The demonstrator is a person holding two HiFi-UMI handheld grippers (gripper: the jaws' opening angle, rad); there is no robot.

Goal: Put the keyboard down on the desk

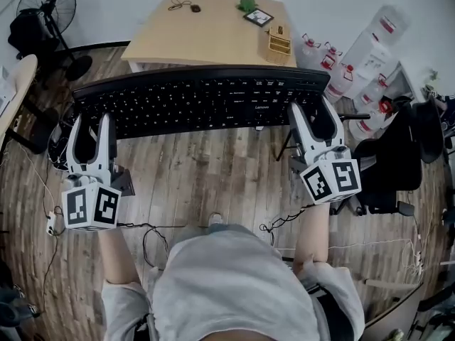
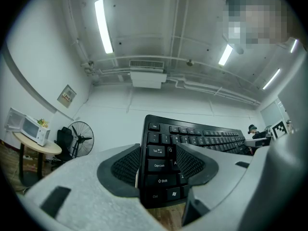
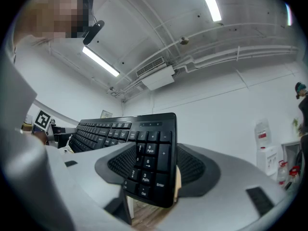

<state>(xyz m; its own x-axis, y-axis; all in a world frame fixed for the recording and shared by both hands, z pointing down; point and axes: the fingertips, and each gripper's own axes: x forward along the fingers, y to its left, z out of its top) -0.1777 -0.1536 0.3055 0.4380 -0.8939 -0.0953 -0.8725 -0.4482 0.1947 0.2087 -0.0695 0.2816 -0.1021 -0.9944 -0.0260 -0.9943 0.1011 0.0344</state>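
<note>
A long black keyboard (image 1: pixel 199 101) hangs in the air over the wooden floor, held level at both ends. My left gripper (image 1: pixel 92 130) is shut on its left end (image 2: pixel 161 170), the pads pressed over the Shift and Caps Lock keys. At the other end my right gripper (image 1: pixel 313 123) is shut on the number pad (image 3: pixel 151 162). The light wooden desk (image 1: pixel 213 38) stands beyond the keyboard, at the top of the head view.
On the desk lie a mouse (image 1: pixel 195 8), a small plant (image 1: pixel 247 4), a framed picture (image 1: pixel 259 17) and a wooden organiser (image 1: pixel 278 41). A fan (image 1: pixel 50 9) stands at the left. Water bottles (image 1: pixel 355 62) and a black chair (image 1: pixel 391 162) crowd the right. Cables (image 1: pixel 149 229) trail on the floor.
</note>
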